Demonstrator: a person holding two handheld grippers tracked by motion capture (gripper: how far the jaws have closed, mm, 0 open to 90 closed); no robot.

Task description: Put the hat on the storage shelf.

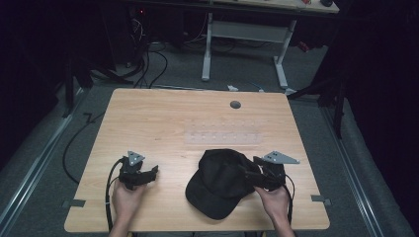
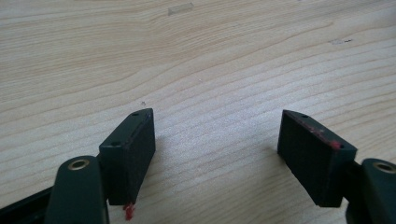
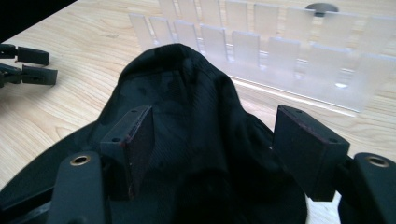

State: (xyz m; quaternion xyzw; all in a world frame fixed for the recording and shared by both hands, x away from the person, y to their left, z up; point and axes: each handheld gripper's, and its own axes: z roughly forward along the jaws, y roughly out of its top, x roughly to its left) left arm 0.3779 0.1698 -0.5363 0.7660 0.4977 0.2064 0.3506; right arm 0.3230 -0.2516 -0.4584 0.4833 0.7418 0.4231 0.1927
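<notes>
Bare table (image 1: 148, 118) surrounds the open left gripper (image 2: 217, 140) (right gripper (image 3: 212, 140) wide open around the cap (image 3: 187, 93)).

black tool (image 2: 217, 140), red-flecked pads

A cap (image 1: 222, 181) lies on the table (image 1: 163, 123) near its front edge, right of centre. Just behind it sits a clear rack (image 1: 222, 137). The left gripper (image 1: 148, 174) rests left of the cap, the right gripper (image 1: 249, 174) at its right side.
</notes>
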